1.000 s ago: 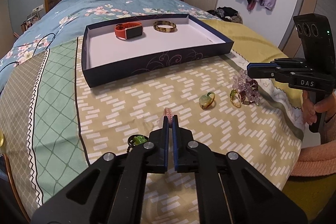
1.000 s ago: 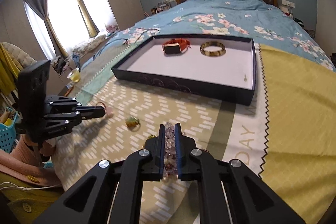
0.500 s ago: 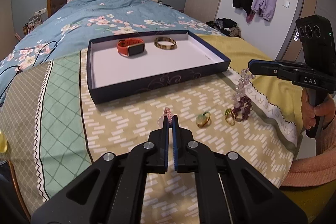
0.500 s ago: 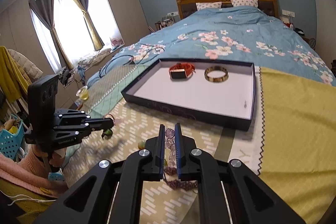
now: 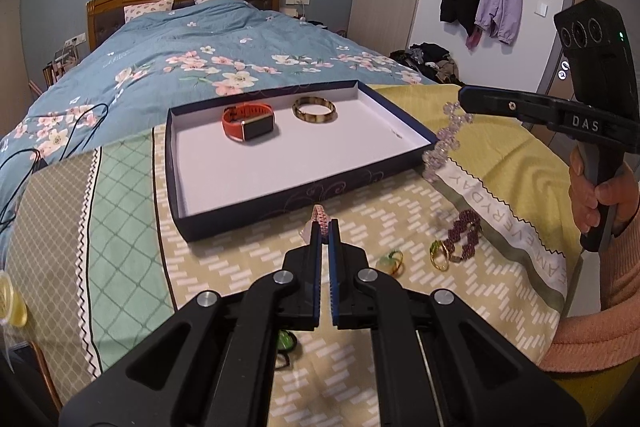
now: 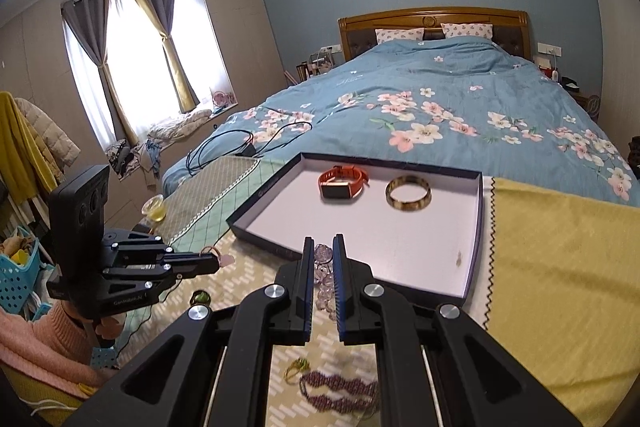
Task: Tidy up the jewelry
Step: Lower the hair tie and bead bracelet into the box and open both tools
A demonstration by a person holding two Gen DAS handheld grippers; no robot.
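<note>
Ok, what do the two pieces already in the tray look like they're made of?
Orange watch: matte strap, likely silicone; its dark face has a glossy metallic-looking rim. Bangle: glossy, mottled brown and gold, possibly resin or shell, can't tell which. Tray: looks like printed cardboard, white inside.

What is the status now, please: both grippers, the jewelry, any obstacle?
Left gripper shut on pink bracelet. Right gripper shut on clear bead bracelet, lifted. Tray holds watch and bangle. Path to tray open.

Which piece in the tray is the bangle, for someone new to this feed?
On the bed lies a shallow dark tray with a white floor. Two pieces sit at its far end: the bangle is the rigid, mottled gold-brown hoop, right of the orange-strapped watch.
</note>
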